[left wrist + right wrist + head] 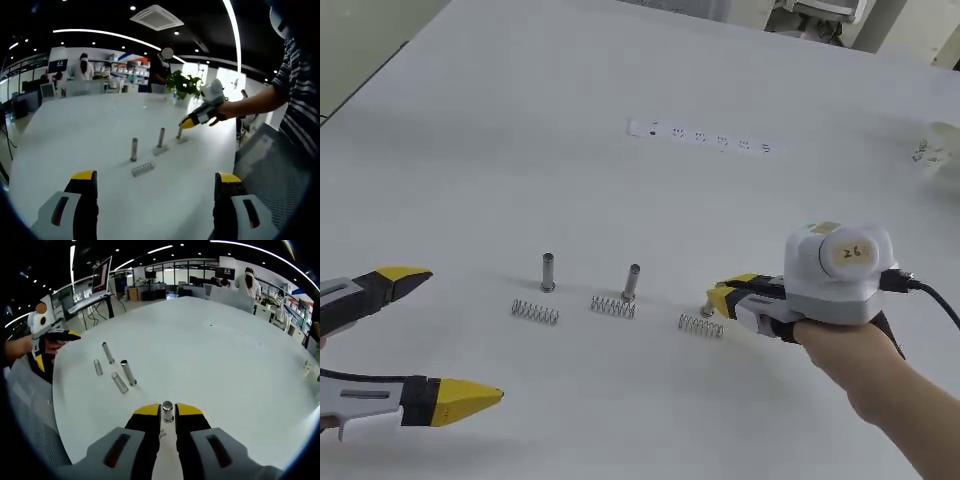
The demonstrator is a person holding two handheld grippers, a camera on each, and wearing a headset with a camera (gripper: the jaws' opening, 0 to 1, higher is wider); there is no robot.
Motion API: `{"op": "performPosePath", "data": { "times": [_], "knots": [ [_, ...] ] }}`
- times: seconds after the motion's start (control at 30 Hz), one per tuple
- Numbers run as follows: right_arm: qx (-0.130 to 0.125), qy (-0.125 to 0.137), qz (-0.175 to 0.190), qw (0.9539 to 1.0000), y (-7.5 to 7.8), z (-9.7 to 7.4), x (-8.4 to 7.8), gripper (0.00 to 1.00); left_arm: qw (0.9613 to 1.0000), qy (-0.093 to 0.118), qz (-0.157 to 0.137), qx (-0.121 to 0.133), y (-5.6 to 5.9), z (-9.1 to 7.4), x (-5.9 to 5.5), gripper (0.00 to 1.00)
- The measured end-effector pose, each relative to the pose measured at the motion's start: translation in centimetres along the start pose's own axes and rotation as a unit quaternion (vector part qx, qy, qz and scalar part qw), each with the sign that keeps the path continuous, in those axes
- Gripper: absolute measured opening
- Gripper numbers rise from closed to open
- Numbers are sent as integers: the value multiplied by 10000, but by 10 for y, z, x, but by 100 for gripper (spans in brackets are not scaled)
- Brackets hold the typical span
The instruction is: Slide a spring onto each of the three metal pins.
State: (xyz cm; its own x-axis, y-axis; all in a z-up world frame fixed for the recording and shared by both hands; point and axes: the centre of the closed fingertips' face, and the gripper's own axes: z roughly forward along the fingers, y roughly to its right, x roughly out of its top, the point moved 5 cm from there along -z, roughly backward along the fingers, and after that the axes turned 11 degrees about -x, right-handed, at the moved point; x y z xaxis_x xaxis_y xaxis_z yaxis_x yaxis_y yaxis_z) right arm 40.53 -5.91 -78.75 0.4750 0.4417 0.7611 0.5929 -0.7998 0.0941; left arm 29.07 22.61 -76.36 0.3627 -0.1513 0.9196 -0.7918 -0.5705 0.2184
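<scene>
- We work at a white table [620,60]; a power strip [700,136] lies far across it.
- Our left gripper [466,335] hovers at the near left, jaws spread wide and holding nothing.
- Our right gripper [167,416] has its jaws closed on the rightmost pin [167,411], which is upright.
- The other two pins [548,272] [633,282] stand bare on the table to its left.
- Three springs [535,311] [612,307] [700,325] lie flat, one just in front of each pin.

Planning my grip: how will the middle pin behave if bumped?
The middle pin stands upright, tall and narrow, so it probably tips easily. Round bare metal, it would likely roll once down and may feel slippery in the jaws.
</scene>
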Motion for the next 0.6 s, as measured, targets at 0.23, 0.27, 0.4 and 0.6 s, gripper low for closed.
{"op": "performPosePath", "data": {
  "times": [0.23,0.27,0.4,0.6],
  "knots": [
    [20,-29,9,10000,0,1,0,14,10000,-21,11,-9,-1,1,1,94],
    [26,-25,22,10000,0,1,0,14,10000,-8,9,-8,-1,1,1,94],
    [26,-13,40,10000,0,1,2,15,10000,-11,12,-12,-1,1,2,94],
    [41,23,108,9999,0,0,3,20,10000,-19,25,-24,0,2,4,95]
  ]
}}
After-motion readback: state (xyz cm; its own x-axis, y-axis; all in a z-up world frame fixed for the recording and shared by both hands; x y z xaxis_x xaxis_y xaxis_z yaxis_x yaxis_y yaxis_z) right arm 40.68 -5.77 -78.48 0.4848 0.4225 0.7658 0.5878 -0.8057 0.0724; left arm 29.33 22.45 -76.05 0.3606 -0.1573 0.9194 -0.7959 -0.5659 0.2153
